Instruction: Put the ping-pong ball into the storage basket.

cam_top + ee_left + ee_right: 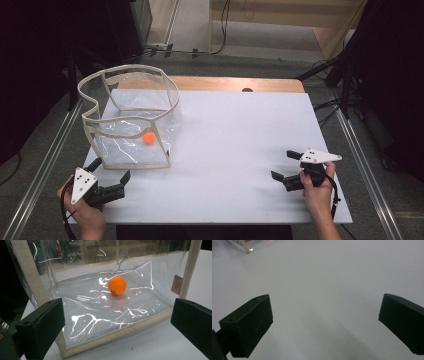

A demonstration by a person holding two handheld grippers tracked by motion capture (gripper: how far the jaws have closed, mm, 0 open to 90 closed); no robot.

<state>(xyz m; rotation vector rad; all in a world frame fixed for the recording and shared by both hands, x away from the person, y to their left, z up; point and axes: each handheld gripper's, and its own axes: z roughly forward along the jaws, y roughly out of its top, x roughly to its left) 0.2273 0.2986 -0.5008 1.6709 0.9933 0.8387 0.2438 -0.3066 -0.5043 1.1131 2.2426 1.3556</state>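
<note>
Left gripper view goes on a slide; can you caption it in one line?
Open left gripper faces a clear plastic bag holding an orange ball on the white table.

White tabletop [240, 140]: flat, unmarked over most of its surface. Wooden edge [235, 83] exposed along the far side, with a small dark mark [247, 90] at the boundary. Metal rails [367, 175] run down both sides on grey floor [45, 145]. Black cables [220, 30] lie on the floor beyond the far edge. Light wooden panelling [300, 15] stands at the back right.
</note>
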